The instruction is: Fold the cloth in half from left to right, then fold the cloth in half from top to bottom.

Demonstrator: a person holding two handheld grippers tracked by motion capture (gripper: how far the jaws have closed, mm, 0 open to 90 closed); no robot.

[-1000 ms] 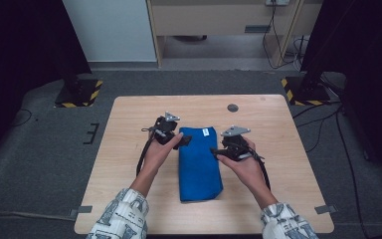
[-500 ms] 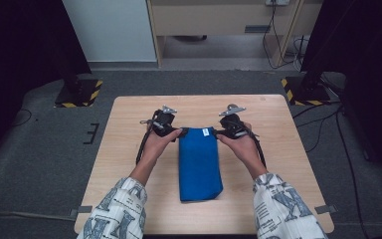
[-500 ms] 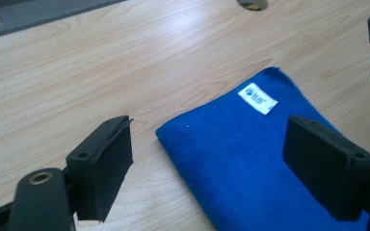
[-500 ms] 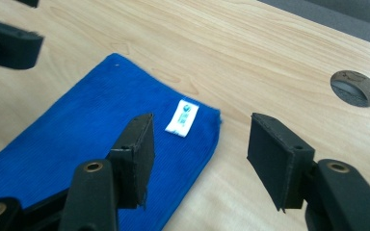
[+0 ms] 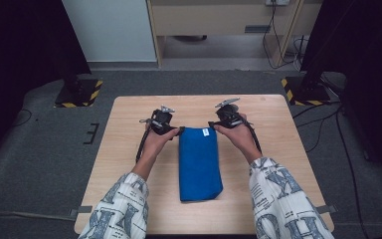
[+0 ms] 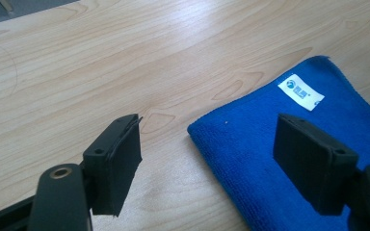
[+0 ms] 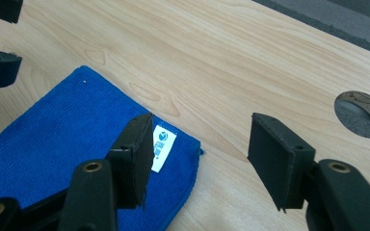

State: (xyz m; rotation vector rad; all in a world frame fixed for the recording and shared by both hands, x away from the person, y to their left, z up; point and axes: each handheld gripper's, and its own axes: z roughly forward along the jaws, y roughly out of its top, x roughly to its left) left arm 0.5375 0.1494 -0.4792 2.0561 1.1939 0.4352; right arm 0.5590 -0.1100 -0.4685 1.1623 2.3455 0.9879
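Note:
A blue folded towel (image 5: 199,162) lies lengthwise in the middle of the wooden table (image 5: 124,164), with a white label (image 5: 205,132) at its far right corner. My left gripper (image 5: 178,130) is at the towel's far left corner. In the left gripper view the towel (image 6: 270,120) has that corner between the open jaws (image 6: 212,163), whose pads (image 6: 120,159) do not touch it. My right gripper (image 5: 213,124) is at the far right corner. It (image 7: 207,159) straddles the labelled corner (image 7: 161,147) without pressing on it. Both pairs of jaws have just been closing.
A round hole (image 7: 361,114) in the tabletop lies just beyond the right gripper. Bare wood surrounds the towel. On the floor beyond the table stand two bases with yellow-black stripes (image 5: 79,92) (image 5: 303,89), and a cabinet stands further back.
The right hand has moved away from the person, from the towel's right side to its far right corner. The left hand has shifted a little at the far left corner. Both pairs of jaws are narrower.

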